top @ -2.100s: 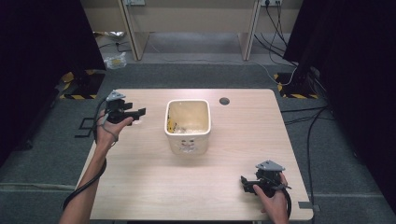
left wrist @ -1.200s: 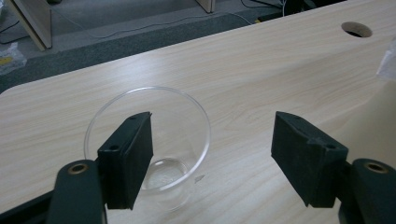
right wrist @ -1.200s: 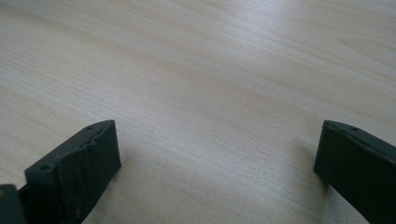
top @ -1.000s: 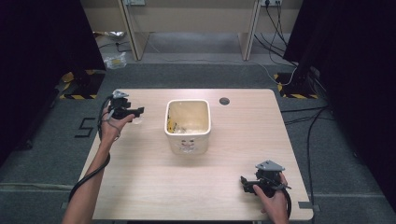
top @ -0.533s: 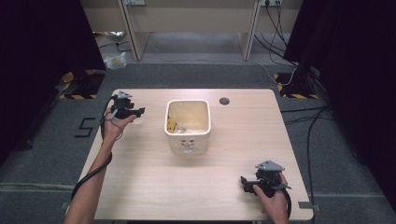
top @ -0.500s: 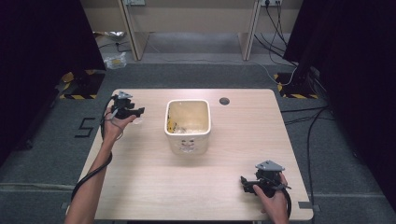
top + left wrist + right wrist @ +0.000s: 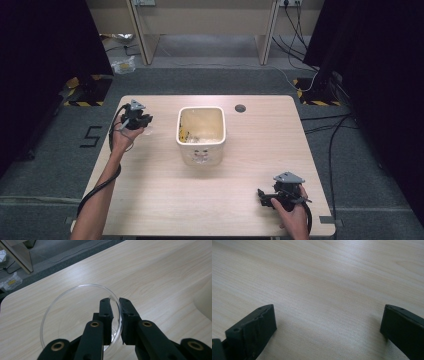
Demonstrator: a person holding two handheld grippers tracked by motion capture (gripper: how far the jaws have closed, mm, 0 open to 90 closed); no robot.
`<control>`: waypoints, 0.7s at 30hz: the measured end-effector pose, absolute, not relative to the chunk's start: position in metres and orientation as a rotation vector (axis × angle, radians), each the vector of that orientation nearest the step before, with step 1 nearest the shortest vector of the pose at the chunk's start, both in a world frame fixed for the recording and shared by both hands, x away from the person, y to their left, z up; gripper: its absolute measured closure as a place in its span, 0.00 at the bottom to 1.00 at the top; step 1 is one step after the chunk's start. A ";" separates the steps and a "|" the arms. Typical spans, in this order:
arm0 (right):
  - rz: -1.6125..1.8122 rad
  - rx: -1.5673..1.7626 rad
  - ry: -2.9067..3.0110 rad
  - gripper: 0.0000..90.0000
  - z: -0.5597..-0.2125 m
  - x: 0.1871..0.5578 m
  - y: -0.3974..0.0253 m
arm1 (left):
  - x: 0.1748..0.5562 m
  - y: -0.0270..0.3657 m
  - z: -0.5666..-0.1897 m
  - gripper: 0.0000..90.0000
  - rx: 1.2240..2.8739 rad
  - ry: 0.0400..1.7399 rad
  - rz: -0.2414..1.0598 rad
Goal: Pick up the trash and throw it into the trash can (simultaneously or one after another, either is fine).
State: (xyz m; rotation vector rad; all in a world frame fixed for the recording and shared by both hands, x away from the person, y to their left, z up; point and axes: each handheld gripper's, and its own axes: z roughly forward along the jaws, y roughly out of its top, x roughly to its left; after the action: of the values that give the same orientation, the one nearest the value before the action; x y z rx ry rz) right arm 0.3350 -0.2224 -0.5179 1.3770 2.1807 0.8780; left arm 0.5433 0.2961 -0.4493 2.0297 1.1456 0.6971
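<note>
My left gripper (image 7: 114, 300) is shut on the rim of a clear round dish (image 7: 75, 315), one jaw inside the wall and one outside. In the high view that gripper (image 7: 145, 121) sits near the table's back left, beside a white square tub (image 7: 201, 134). The dish itself is faint there. My right gripper (image 7: 327, 320) hovers low over bare wood with its jaws wide apart and nothing between them. From above, the right gripper (image 7: 264, 196) is at the front right corner, held by a hand.
The wooden table (image 7: 165, 195) has a dark round cable hole (image 7: 240, 108) at the back. The tub holds some yellowish bits. A corner of the tub (image 7: 203, 300) shows at the right of the left gripper view. Grey carpet and cables surround the table.
The left hand has moved a little toward the back and right, closer to the tub. The right gripper has stayed put.
</note>
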 end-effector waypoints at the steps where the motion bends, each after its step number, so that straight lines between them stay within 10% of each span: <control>1: 0.878 1.377 2.181 0.00 -0.518 0.335 -0.222 | 0.543 0.296 -0.448 0.90 2.026 1.144 0.696; 21: 0.878 1.377 2.181 0.00 -0.518 0.335 -0.222 | 0.523 0.296 -0.418 0.90 1.988 1.110 0.603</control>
State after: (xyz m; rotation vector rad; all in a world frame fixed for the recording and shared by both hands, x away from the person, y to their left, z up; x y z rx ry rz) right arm 0.3350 -0.2224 -0.5179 1.3772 2.1806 0.8779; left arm 0.5229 0.2962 -0.4180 1.9878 1.1099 0.6031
